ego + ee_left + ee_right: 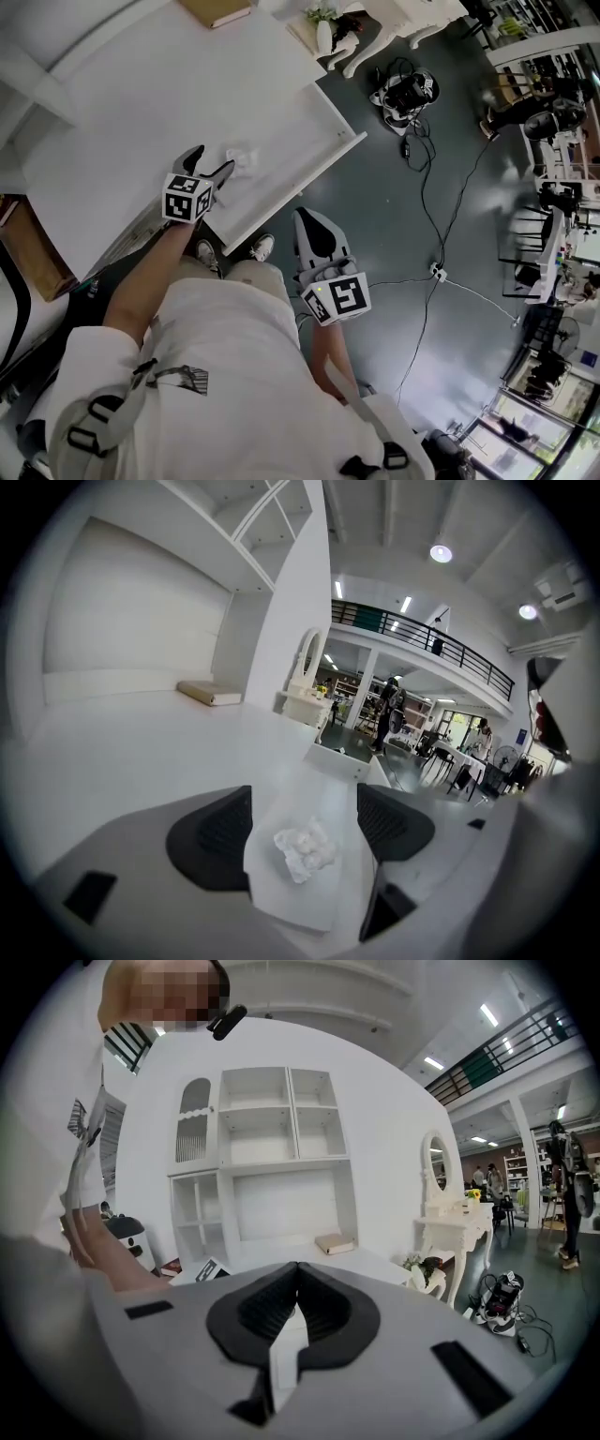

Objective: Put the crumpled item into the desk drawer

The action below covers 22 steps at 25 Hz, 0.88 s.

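Observation:
The crumpled item is a small wad of white paper [242, 159] [303, 848]. It lies on a white surface at the front edge of the white desk [131, 112], where the open drawer [349, 142] juts out. I cannot tell whether it is inside the drawer. My left gripper [214, 161] [305, 822] is open, with one jaw on each side of the wad and neither touching it. My right gripper [309, 216] [297, 1274] hangs shut and holds nothing. It is over the dark floor, to the right of the drawer.
A tan book [216, 9] [211, 694] lies at the desk's back. A white dressing table [394, 23] [459, 1218] with a small vase [323, 33] stands beyond. Cables and a device [405, 92] lie on the floor. The person's shoes [262, 247] are beneath the drawer's front.

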Available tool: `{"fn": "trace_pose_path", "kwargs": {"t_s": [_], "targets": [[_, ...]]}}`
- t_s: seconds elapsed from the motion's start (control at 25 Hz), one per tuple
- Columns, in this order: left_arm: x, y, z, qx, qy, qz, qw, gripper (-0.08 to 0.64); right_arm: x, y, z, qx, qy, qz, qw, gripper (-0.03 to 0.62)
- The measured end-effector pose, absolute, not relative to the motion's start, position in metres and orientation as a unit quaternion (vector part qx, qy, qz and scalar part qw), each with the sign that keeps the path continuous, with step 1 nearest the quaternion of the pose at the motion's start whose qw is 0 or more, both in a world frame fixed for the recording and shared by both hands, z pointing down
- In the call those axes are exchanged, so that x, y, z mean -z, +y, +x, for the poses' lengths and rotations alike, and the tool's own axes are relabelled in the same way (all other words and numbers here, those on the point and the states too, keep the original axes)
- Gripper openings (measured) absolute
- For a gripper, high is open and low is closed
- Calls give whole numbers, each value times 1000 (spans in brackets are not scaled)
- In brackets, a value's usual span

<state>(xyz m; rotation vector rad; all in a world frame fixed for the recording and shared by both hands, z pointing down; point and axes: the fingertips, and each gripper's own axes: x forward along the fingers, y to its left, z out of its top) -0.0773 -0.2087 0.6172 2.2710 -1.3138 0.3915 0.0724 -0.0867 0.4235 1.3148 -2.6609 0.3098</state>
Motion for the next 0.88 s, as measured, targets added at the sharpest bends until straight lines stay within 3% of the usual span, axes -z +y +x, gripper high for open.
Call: {"fn": "trace_pose_path", "kwargs": {"t_s": [0.16, 0.56, 0.88], "targets": [[-602, -206, -104, -124, -504, 820, 241, 313, -422, -86, 64, -100, -896, 425, 80, 9], [-536, -196, -146, -34, -526, 818, 231, 51, -410, -96, 40, -86, -914, 389, 74, 9], [-461, -181, -147, -3, -512, 840, 178, 15, -395, -113, 46, -76, -928, 361, 59, 9]]}}
